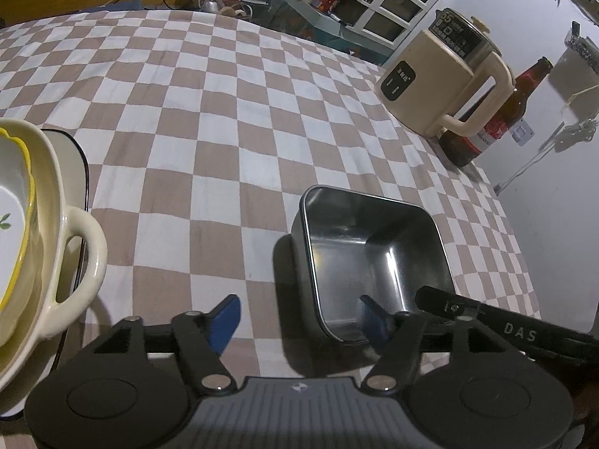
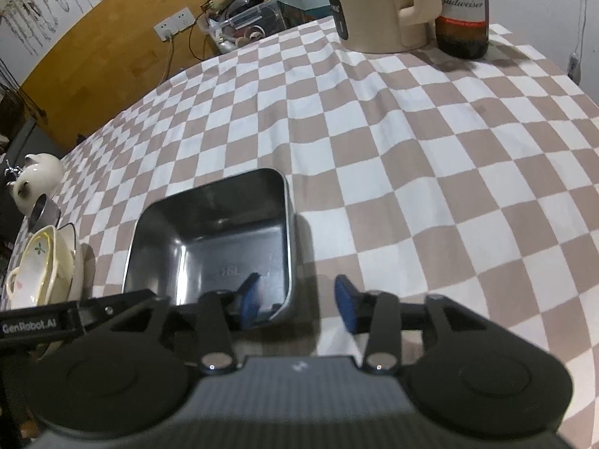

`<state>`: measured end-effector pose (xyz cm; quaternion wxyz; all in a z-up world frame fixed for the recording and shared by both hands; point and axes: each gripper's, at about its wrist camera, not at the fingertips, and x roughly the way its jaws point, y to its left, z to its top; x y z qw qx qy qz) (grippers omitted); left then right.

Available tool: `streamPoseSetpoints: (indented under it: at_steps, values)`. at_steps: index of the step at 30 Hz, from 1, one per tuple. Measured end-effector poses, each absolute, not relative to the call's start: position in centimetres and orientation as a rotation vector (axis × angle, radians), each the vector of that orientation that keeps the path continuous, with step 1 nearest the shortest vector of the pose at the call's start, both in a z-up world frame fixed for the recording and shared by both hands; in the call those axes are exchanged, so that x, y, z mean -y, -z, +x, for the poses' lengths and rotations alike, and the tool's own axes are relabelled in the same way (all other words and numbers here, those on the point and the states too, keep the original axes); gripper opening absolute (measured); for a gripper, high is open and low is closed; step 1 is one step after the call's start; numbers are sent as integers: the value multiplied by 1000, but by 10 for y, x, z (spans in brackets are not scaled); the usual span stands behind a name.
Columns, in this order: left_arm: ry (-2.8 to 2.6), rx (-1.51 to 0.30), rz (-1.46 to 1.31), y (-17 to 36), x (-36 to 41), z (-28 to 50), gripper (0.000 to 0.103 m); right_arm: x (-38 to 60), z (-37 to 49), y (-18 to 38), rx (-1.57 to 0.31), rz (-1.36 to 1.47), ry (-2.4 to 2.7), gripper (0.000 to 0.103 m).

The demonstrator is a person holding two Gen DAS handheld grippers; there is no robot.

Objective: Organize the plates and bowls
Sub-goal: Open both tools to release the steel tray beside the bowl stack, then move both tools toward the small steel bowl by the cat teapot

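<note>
While the left gripper [image 1: 299, 320] is held wide open and empty, a steel tin [image 1: 368, 262] is seen just ahead to its right, stacked dishes [image 1: 37, 232] to its left. From the right gripper [image 2: 297, 299], likewise spread, the tin's [image 2: 209, 239] near right corner is straddled, ungripped.

The beer bottle [image 2: 463, 7] bore a red label reading "Budweiser". The left gripper's arm [image 2: 41, 323] read "GenRobot.AI"; the right gripper's arm [image 1: 520, 327] read "DAS". The cream kettle [image 1: 445, 75] showed "55".
</note>
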<state>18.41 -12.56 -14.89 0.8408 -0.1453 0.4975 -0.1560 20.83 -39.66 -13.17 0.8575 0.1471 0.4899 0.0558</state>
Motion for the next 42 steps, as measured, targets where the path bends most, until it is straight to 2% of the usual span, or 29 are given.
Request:
streamPoseSetpoints:
  at_steps: [9, 13, 15, 16, 18, 42]
  values:
    - [327, -1044, -310, 146, 124, 180, 85, 402, 199, 124, -1005, 301, -128, 70]
    - [324, -1046, -312, 147, 123, 176, 95, 406, 196, 121, -993, 297, -119, 77]
    - [326, -1042, -316, 146, 123, 175, 100, 409, 194, 120, -989, 292, -114, 86]
    - [327, -1039, -319, 146, 123, 174, 103, 410, 194, 119, -983, 290, -111, 94]
    - [325, -1036, -320, 145, 122, 172, 103, 412, 192, 117, -969, 286, -106, 102]
    - [328, -892, -309, 108, 96, 146, 103, 408, 169, 82, -857, 252, -86, 103]
